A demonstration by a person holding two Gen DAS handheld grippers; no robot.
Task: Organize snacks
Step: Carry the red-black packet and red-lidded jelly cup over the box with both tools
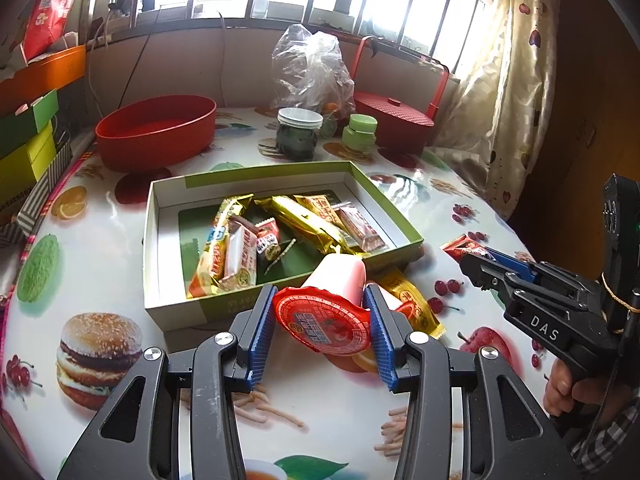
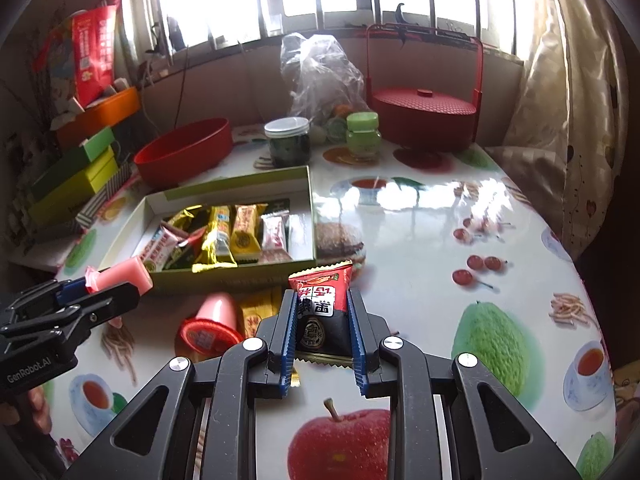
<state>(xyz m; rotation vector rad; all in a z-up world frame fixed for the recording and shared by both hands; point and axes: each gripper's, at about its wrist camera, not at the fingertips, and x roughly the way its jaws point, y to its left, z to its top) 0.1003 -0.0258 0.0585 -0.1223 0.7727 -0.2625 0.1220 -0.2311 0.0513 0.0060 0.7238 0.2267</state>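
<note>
Gripping a pink plastic jelly cup (image 1: 340,280) by its sides, the left claw (image 1: 322,316) shows ribbed blue pads pressed on the tapered body, the crinkled red foil lid facing the camera. Just beyond it sits a shallow cardboard box (image 1: 160,216) with a green rim and white walls, holding a loose heap of glossy gold, orange and red snack bars (image 1: 308,220). On the slick, fruit-printed table (image 1: 100,240) a second pink jelly cup (image 2: 214,320) lies on its side beside flat yellow packets (image 2: 260,308), near the box's front wall. Further right, the right claw (image 2: 322,320) is pinched narrow on a red and black foil packet (image 2: 322,300) with a serrated edge, held clear of the table.
</note>
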